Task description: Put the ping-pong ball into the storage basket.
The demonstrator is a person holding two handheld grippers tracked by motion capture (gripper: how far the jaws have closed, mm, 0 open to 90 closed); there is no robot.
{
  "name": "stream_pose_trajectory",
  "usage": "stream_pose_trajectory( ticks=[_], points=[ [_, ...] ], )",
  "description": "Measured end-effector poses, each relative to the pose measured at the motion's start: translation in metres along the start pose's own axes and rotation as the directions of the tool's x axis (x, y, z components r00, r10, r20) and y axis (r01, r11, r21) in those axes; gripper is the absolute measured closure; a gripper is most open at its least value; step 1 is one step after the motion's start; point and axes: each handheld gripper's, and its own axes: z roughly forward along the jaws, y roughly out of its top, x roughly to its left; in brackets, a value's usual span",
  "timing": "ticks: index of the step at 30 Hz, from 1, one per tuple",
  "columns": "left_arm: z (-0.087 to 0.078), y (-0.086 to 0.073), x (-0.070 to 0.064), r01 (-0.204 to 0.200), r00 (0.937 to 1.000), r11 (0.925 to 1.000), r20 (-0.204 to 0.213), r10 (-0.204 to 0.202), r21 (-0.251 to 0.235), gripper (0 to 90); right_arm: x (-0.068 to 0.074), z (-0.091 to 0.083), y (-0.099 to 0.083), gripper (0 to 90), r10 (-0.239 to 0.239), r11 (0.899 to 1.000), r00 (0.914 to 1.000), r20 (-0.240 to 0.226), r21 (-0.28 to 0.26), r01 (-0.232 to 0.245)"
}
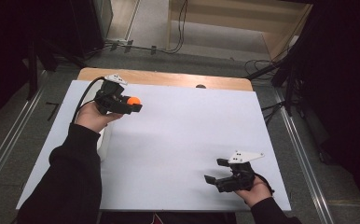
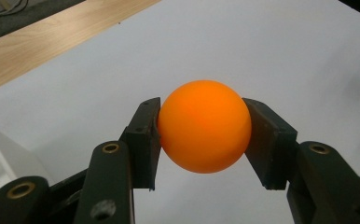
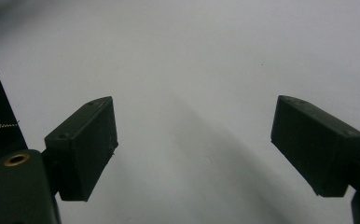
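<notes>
An orange ball (image 1: 133, 100) is held above the white sheet (image 1: 183, 130) at the back left, with my left gripper (image 1: 134, 103) shut on it. In the left gripper view the ball (image 2: 204, 132) sits squeezed between the two black pads (image 2: 143, 140), touching both. Near the front right of the sheet my right gripper (image 1: 216, 171) stands open, its jaws pointing left. The right gripper view shows its gripper (image 3: 194, 140) with jaws wide apart over bare white sheet and nothing between them.
The wooden table edge (image 1: 169, 78) shows beyond the sheet at the back. A white object (image 1: 102, 142) lies by the left forearm. Cables and stands (image 1: 280, 70) crowd the floor at the back right.
</notes>
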Motion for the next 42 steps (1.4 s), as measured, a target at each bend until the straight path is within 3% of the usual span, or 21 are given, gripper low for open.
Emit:
stream_pose_trajectory(
  ticks=[27,42],
  points=[
    [-0.014,-0.01,0.024,0.057,0.9968,0.9983,-0.056,-0.057,-0.017,50.5,0.0,0.0,0.0,13.1,0.002,1.0,1.0,-0.002,0.001,-0.002],
    [-0.021,-0.016,0.038,0.102,0.9885,0.9943,-0.11,-0.105,-0.032,50.4,0.0,0.0,0.0,13.1,0.0,1.0,1.0,0.0,0.001,0.0]
  ],
)
